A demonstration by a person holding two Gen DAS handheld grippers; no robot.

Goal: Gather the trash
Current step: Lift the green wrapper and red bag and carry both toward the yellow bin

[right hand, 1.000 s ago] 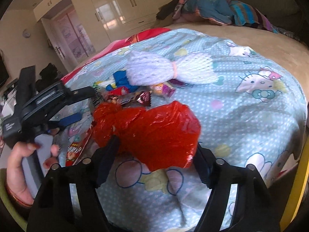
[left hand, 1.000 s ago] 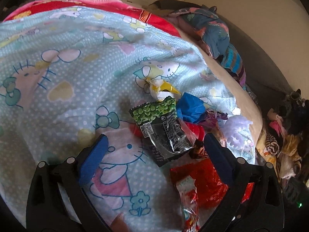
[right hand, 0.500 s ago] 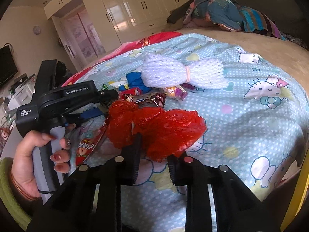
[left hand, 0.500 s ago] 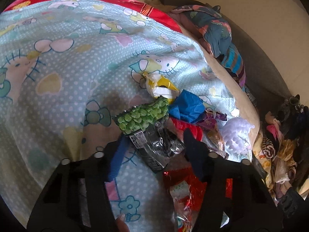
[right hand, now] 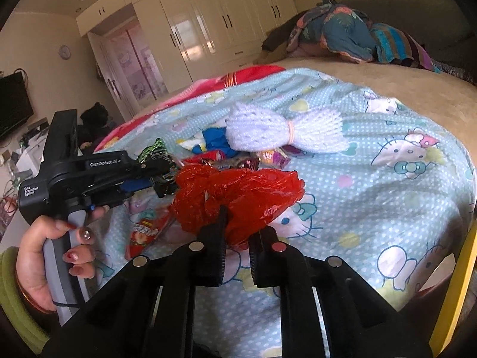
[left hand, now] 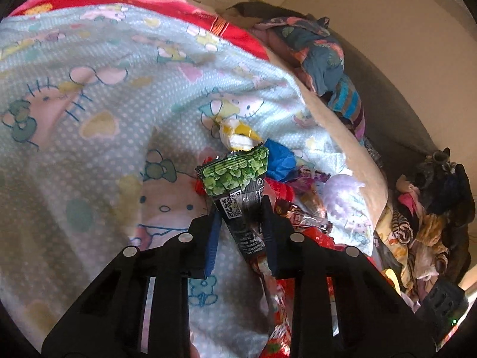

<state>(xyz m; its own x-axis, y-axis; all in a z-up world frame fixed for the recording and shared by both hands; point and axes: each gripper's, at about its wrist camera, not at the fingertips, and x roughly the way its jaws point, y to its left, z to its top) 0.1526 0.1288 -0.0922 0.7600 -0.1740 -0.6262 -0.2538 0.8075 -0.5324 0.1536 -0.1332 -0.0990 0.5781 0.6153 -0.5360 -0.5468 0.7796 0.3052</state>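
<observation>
1. Both grippers, spread wide a second ago, have narrowed on trash: the left gripper (left hand: pixel 240 223) is closing on the pea packet (left hand: pixel 235 179), now lifted off the blanket between its fingers, and the right gripper (right hand: pixel 238 223) is clamped tight on the red bag (right hand: pixel 238 191).
2. Pea packet: green printed top, black lower half with a code label, upright between the blue-padded left fingers (left hand: pixel 212 238), which press its lower part.
3. Red bag: crumpled plastic, bunched at the right fingertips and raised just above the blanket (right hand: pixel 372 203); whether anything is inside cannot be told.
4. Trash heap: beyond the packet lie a yellow-and-white wrapper (left hand: pixel 238 137), a blue scrap (left hand: pixel 280 161), mixed candy wrappers (right hand: pixel 238 161) and a white foam net (right hand: pixel 283 131) tied at its middle, all on the blanket.
5. A red snack packet (right hand: pixel 146 232) lies flat beside the bag, under the left gripper.
6. A hand (right hand: pixel 47 256) with painted nails grips the left tool's handle.
7. Folded clothes (right hand: pixel 342 35) rest at the bed's far end; wardrobes (right hand: pixel 226 15) line the wall.
</observation>
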